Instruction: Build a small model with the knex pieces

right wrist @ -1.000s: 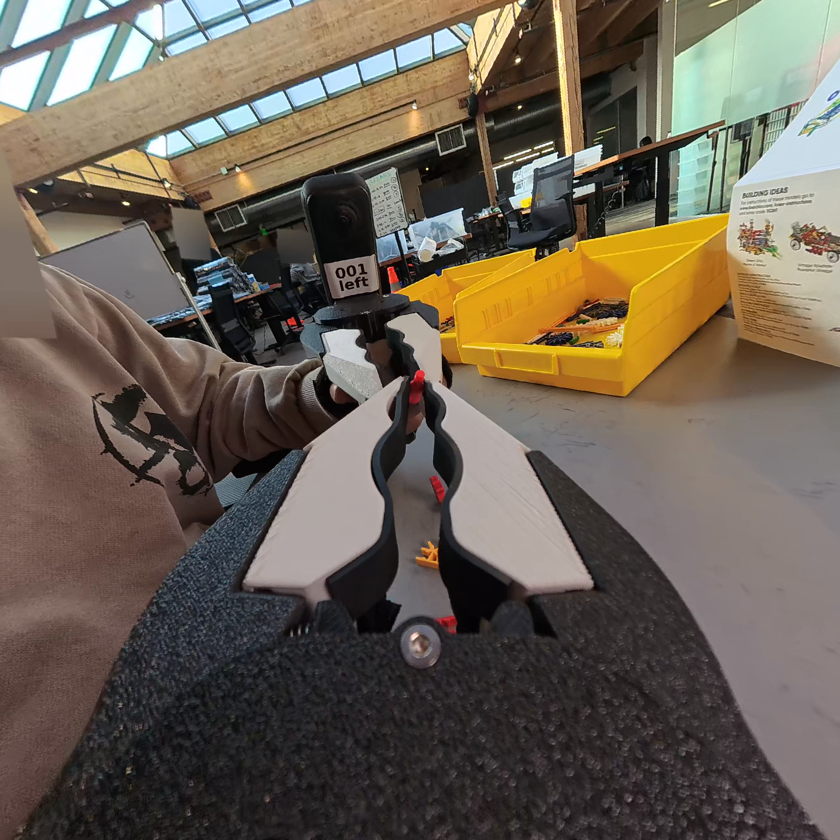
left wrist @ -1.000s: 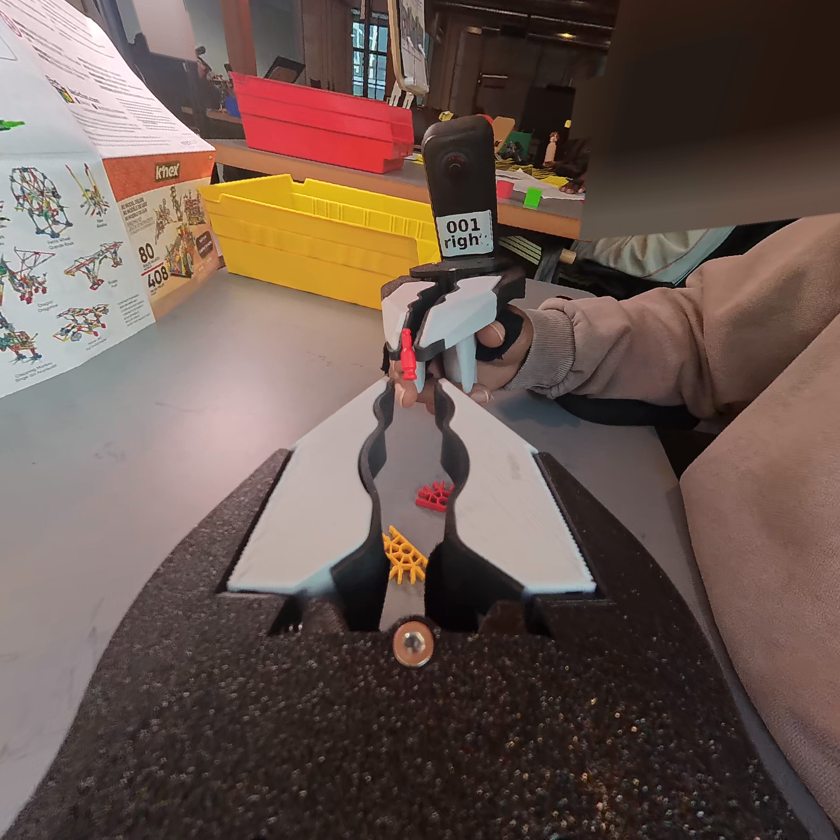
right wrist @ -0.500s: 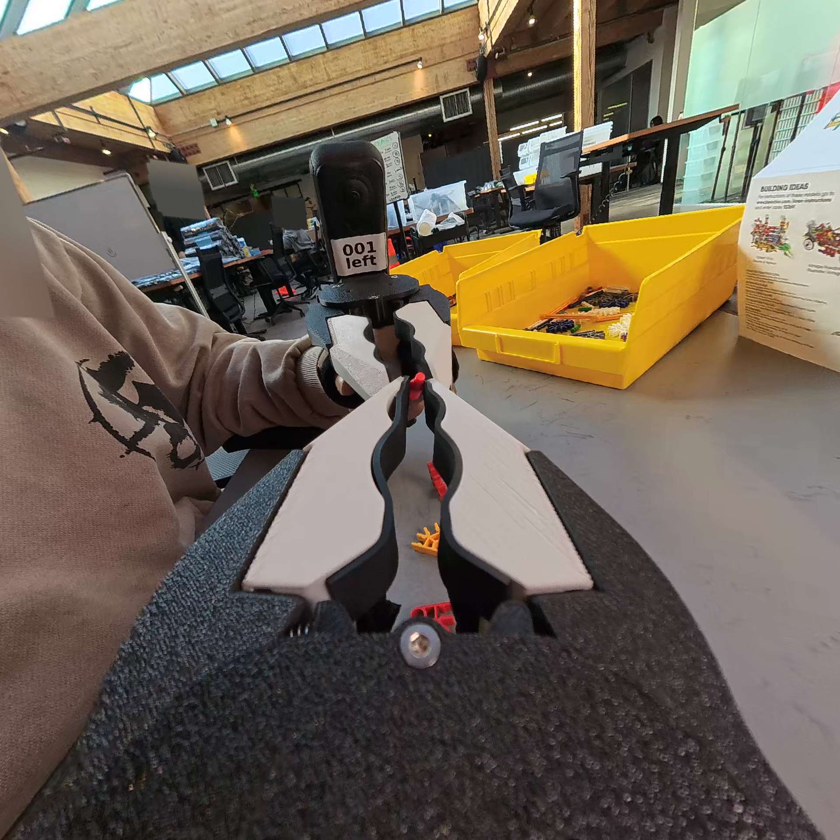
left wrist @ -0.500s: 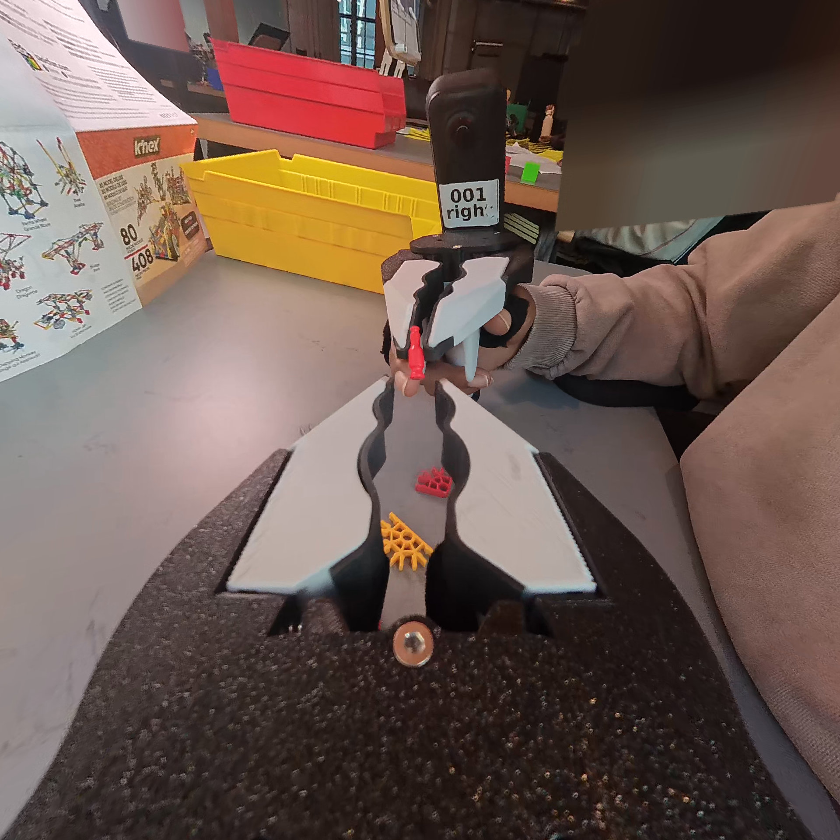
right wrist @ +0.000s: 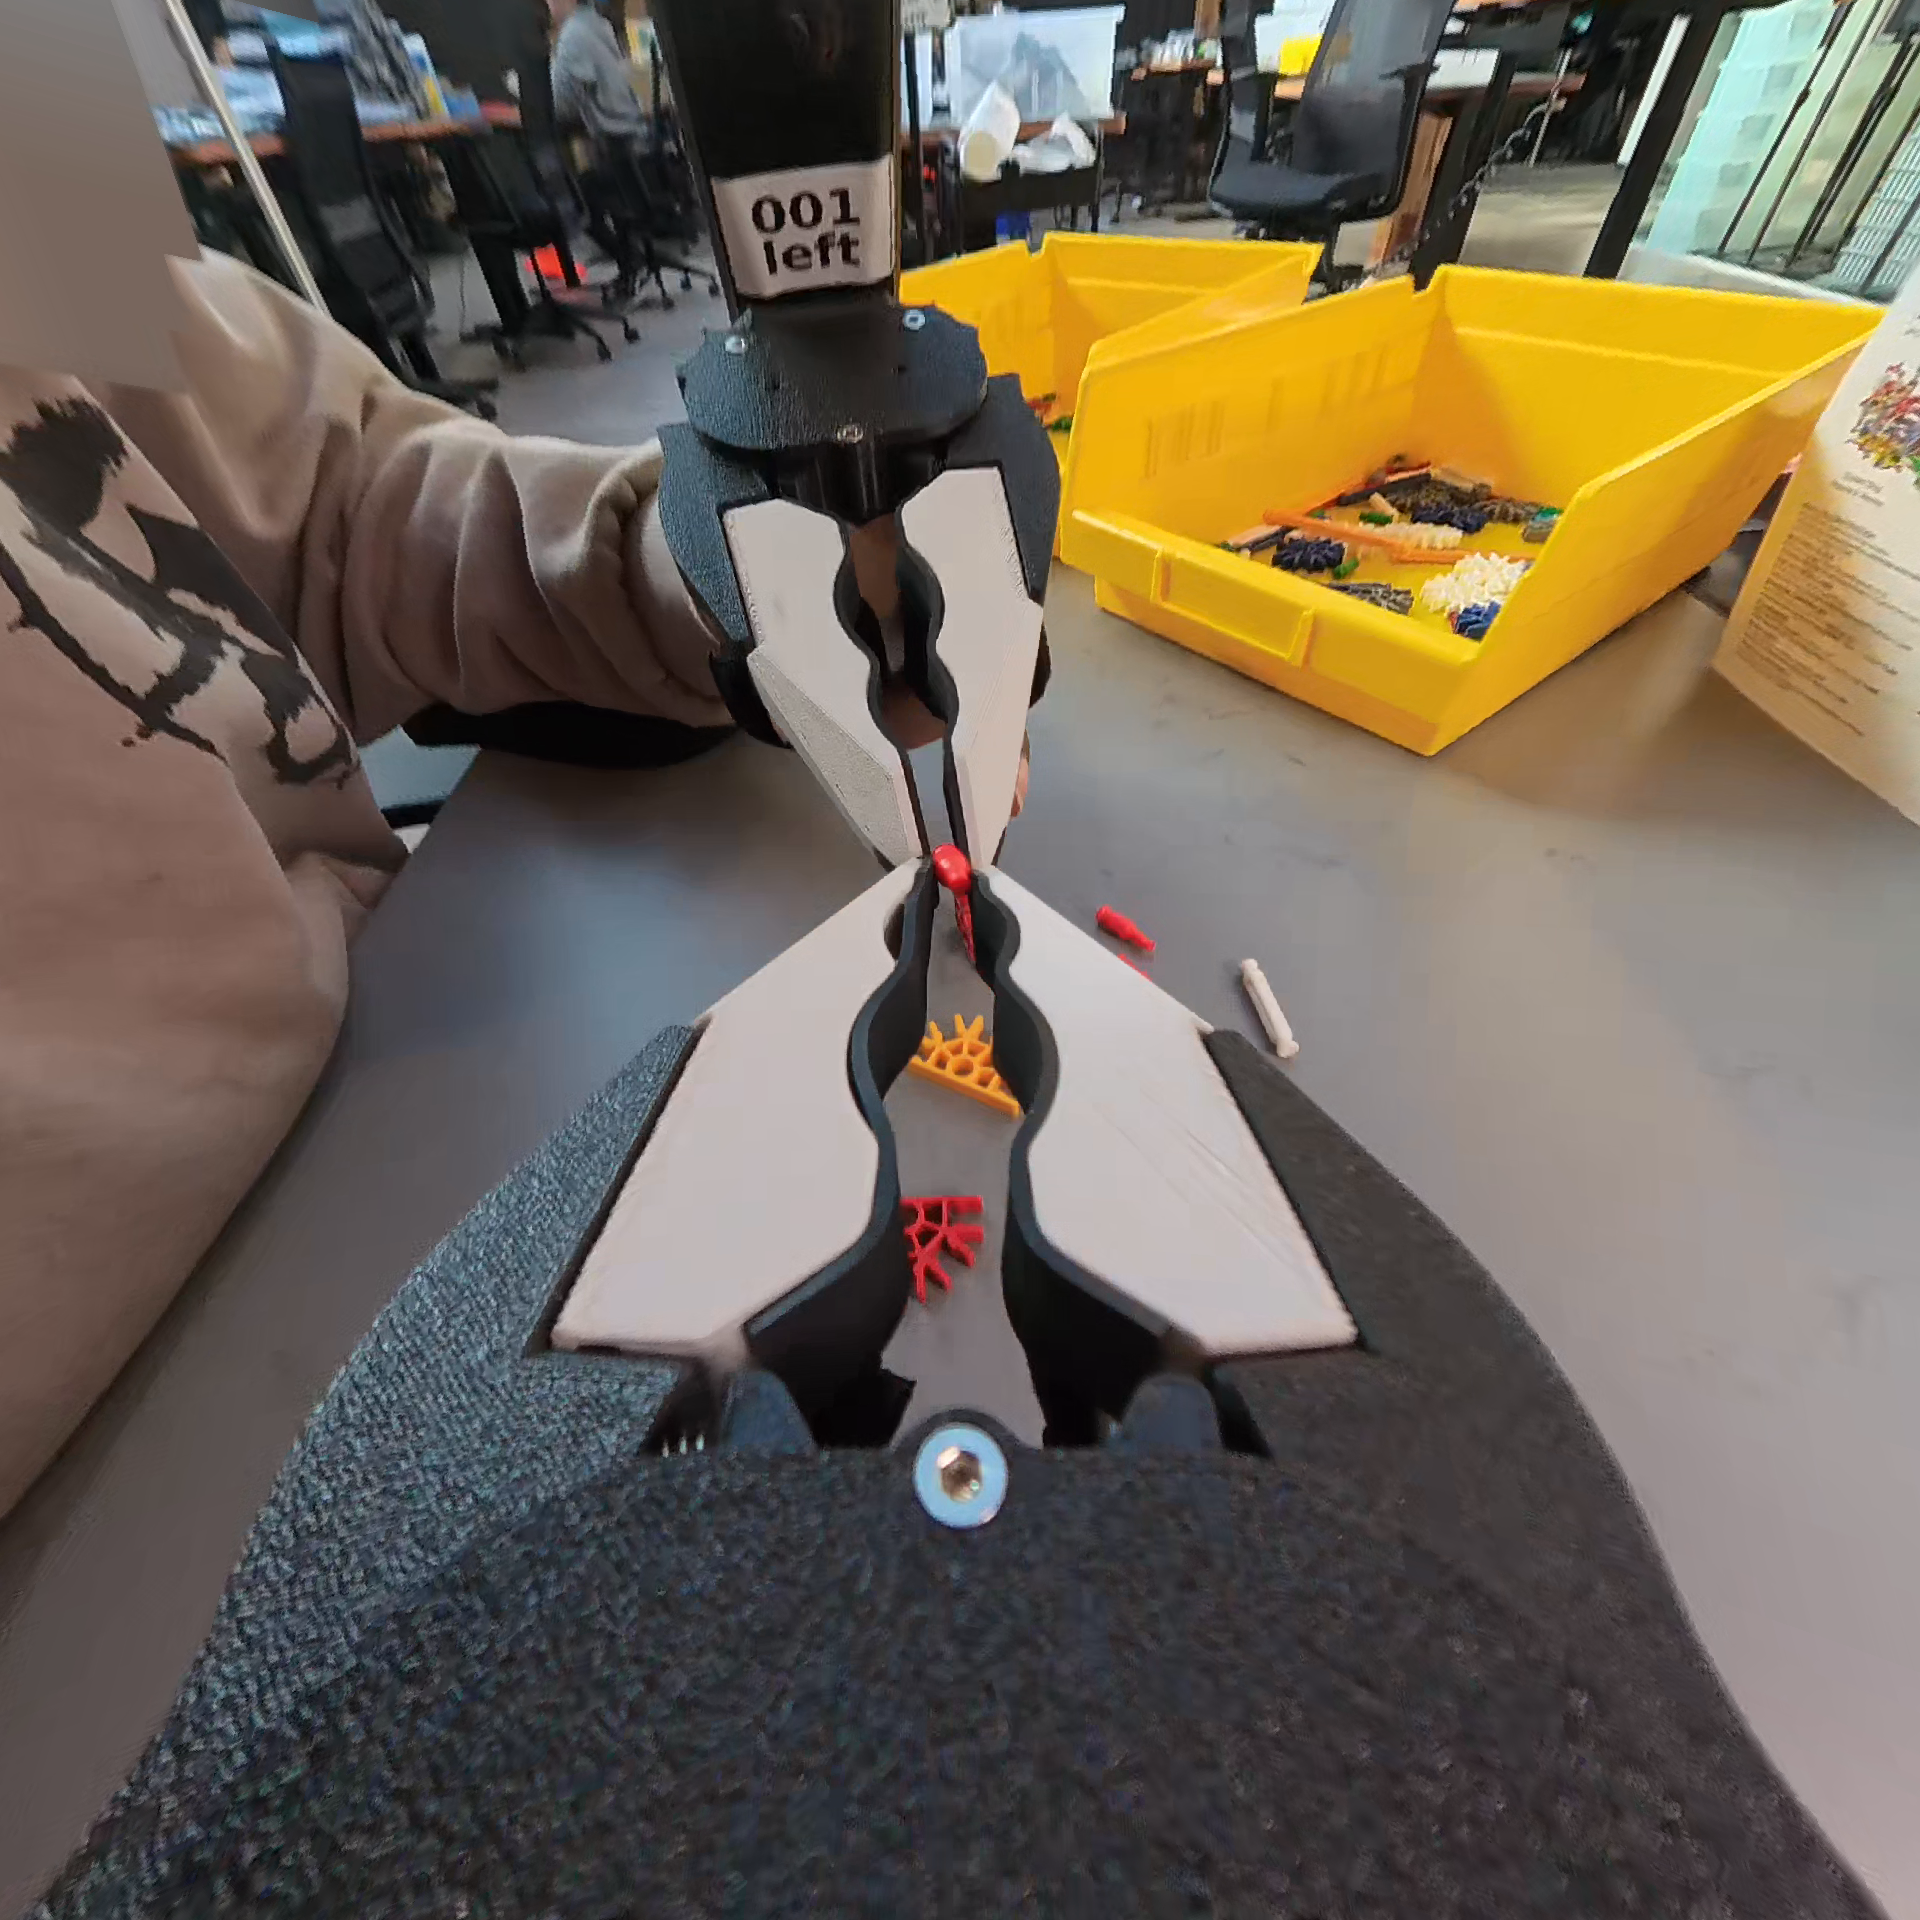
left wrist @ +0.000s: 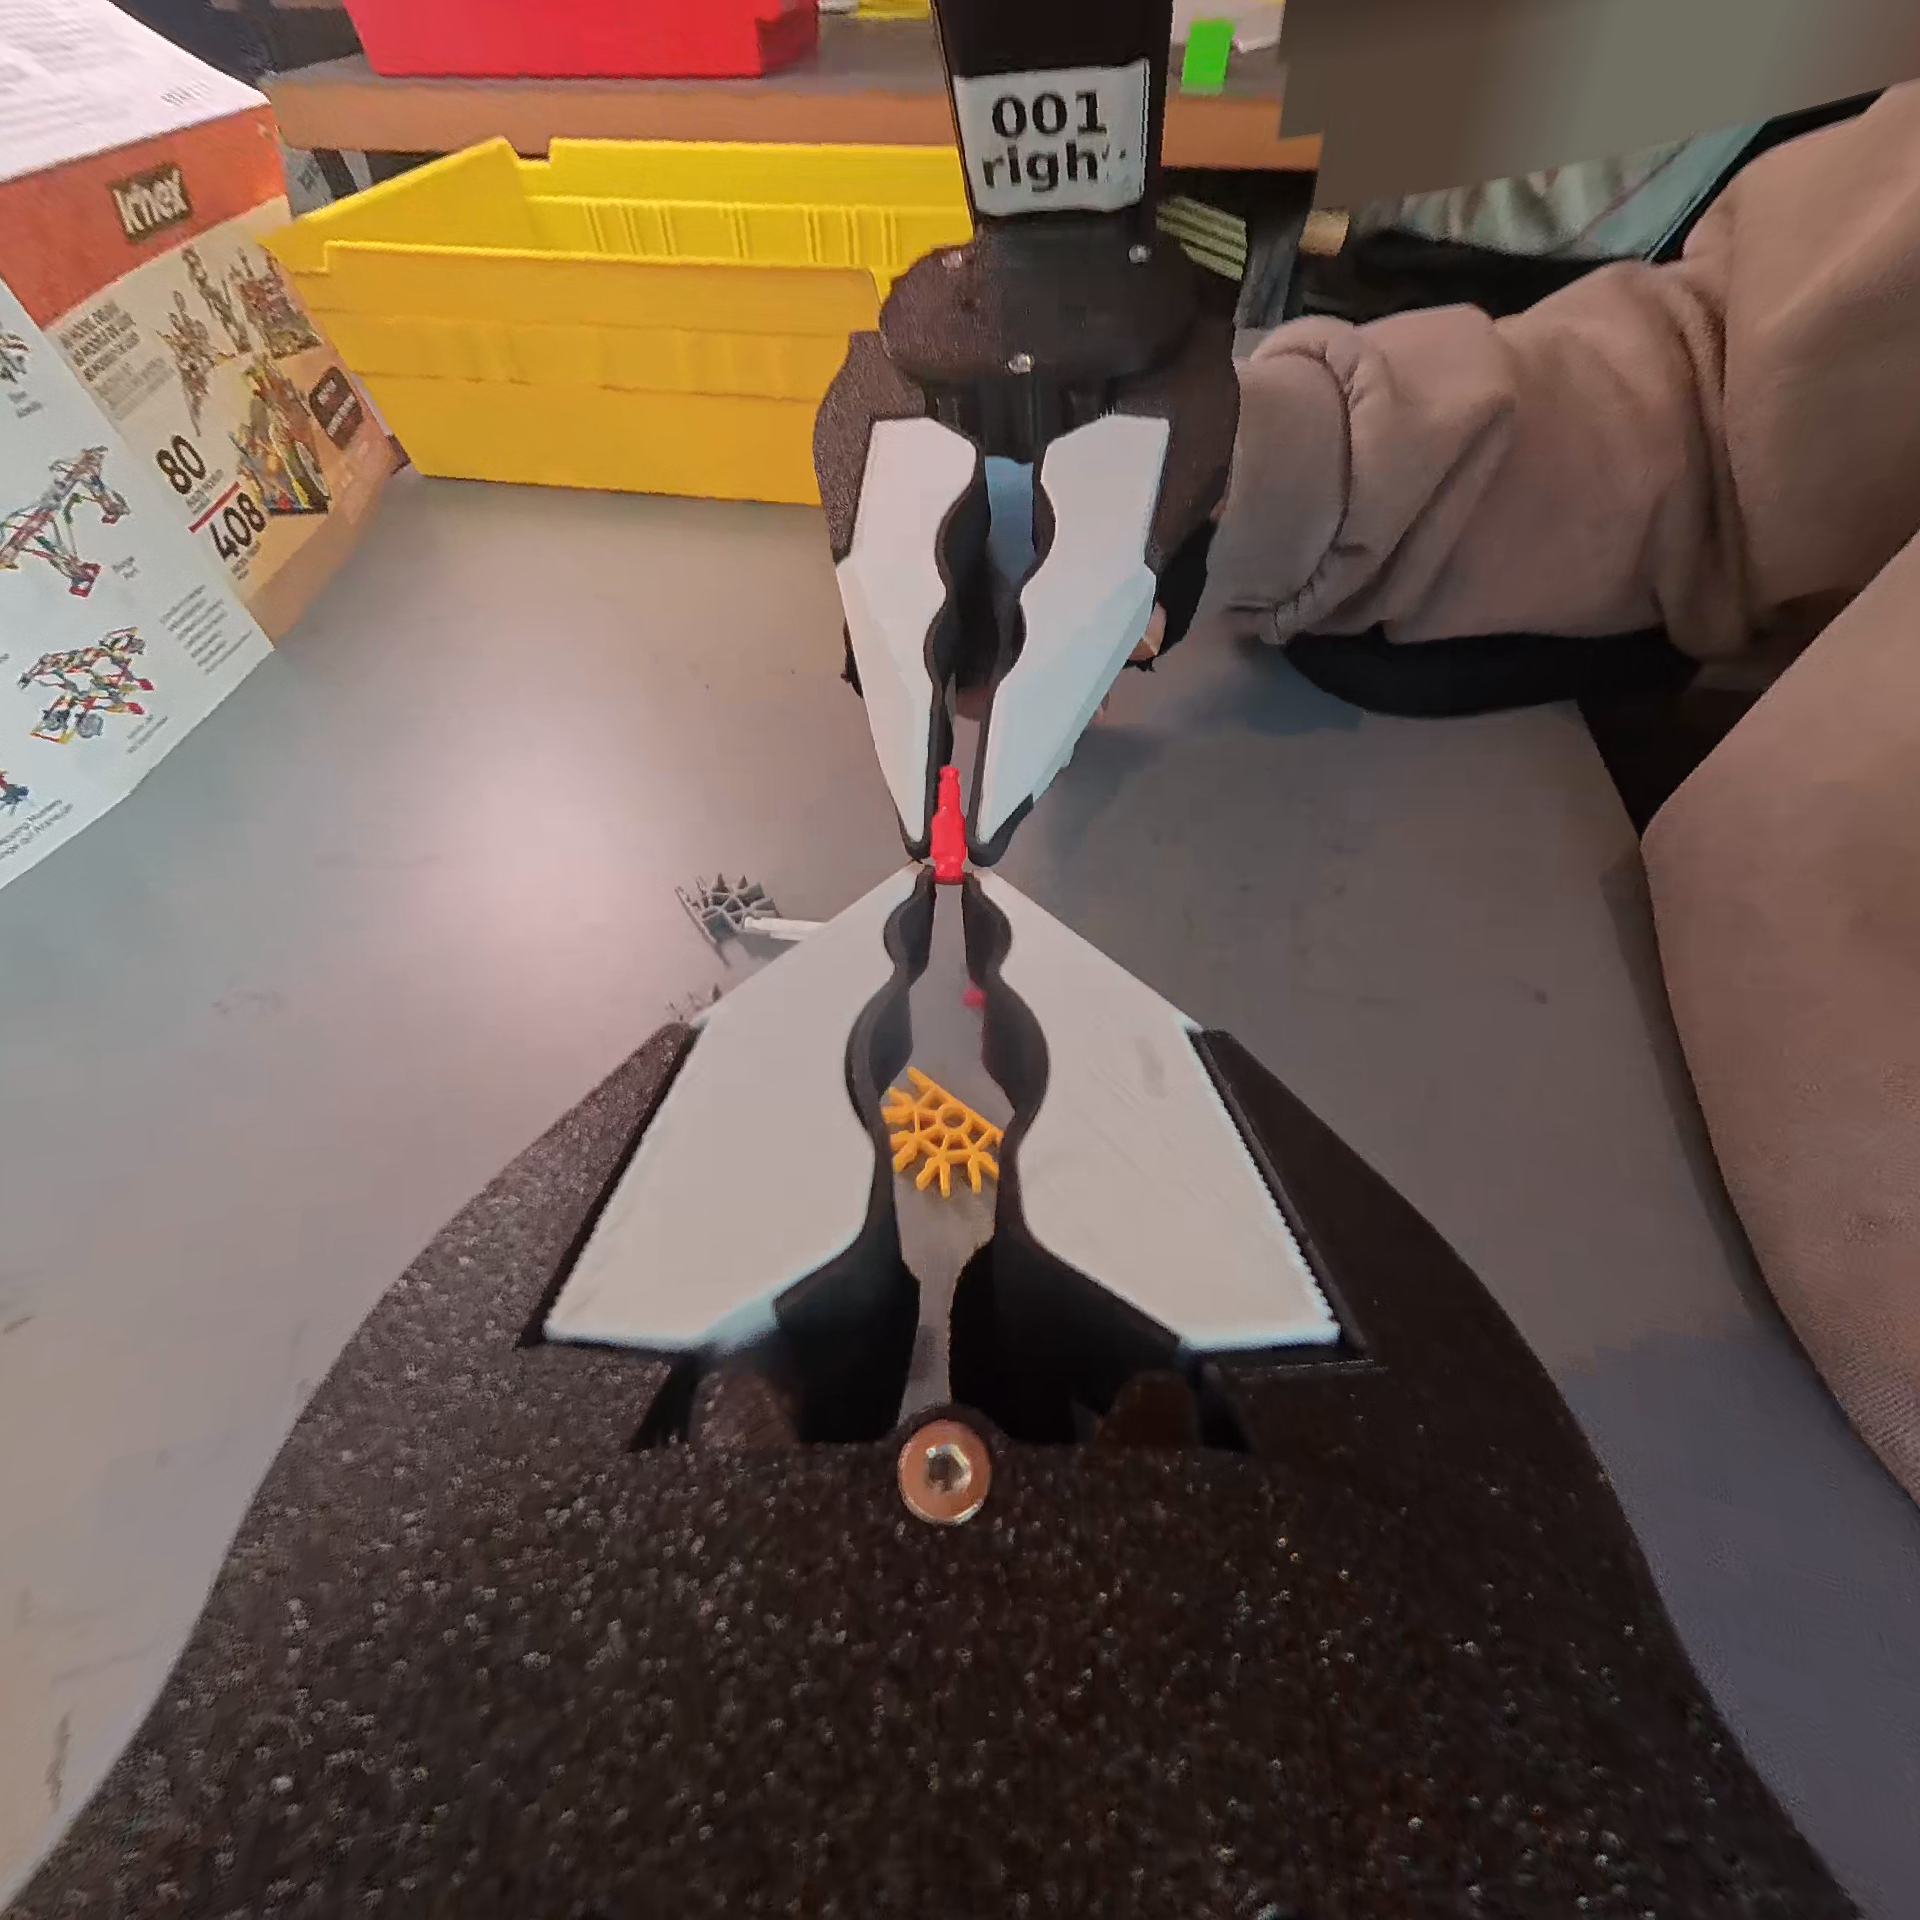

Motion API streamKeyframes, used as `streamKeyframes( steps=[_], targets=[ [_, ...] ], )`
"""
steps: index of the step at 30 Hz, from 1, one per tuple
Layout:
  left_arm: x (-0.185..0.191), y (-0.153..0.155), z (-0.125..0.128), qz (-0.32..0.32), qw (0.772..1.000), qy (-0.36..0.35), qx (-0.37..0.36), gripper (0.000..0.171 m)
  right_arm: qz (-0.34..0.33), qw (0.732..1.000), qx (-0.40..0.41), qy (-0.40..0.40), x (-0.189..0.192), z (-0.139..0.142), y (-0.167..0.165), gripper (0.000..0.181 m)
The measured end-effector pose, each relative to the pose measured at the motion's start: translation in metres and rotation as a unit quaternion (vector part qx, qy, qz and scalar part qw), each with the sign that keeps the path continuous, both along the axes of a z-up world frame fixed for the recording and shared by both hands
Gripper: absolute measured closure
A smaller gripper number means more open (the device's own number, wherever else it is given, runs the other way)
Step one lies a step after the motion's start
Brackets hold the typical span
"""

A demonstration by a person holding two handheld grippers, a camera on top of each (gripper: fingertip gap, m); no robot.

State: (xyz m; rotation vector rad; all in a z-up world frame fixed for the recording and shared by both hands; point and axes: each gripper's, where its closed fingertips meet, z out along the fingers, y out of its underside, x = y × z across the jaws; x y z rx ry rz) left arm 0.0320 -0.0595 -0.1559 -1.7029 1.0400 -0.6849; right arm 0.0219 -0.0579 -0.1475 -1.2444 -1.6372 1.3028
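Both tongs (left wrist: 940, 878) (right wrist: 951, 868) meet tip to tip above the connectors (right wrist: 966, 1055) on the table (left wrist: 416, 935).

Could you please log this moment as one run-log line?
right gripper: jaws shut on red rod | left gripper: shut, tips at rod

Left gripper (left wrist: 940, 878): white wedge fingers (left wrist: 748, 1153) edged in wavy black, set in speckled black foam body, silver hex screw (left wrist: 942, 1473) at lower centre. Right gripper (right wrist: 951, 883): same build, screw (right wrist: 959, 1475) alike. Each carries a black camera post with white label. Beige sweatshirt sleeves (left wrist: 1507, 468); black print (right wrist: 156, 613) at frame left.
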Motion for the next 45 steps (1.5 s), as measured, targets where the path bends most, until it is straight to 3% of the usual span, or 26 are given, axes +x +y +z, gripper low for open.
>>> streamKeyframes(
  steps=[8, 14, 45],
  targets=[
    [0.008, -0.01, -0.032, -0.031, 0.994, 0.104, 0.013, 0.167, 0.034, 0.988, 0.114, -0.103, 0.011, -0.037, -0.01, 0.177],
    [0.007, -0.01, -0.039, -0.032, 0.991, 0.13, 0.016, 0.167, 0.034, 0.981, 0.151, -0.119, 0.011, -0.045, -0.01, 0.177],
    [0.006, -0.011, -0.042, -0.032, 0.99, 0.138, 0.009, 0.167, 0.037, 0.985, 0.124, -0.117, 0.01, -0.049, -0.01, 0.174]
  ],
)
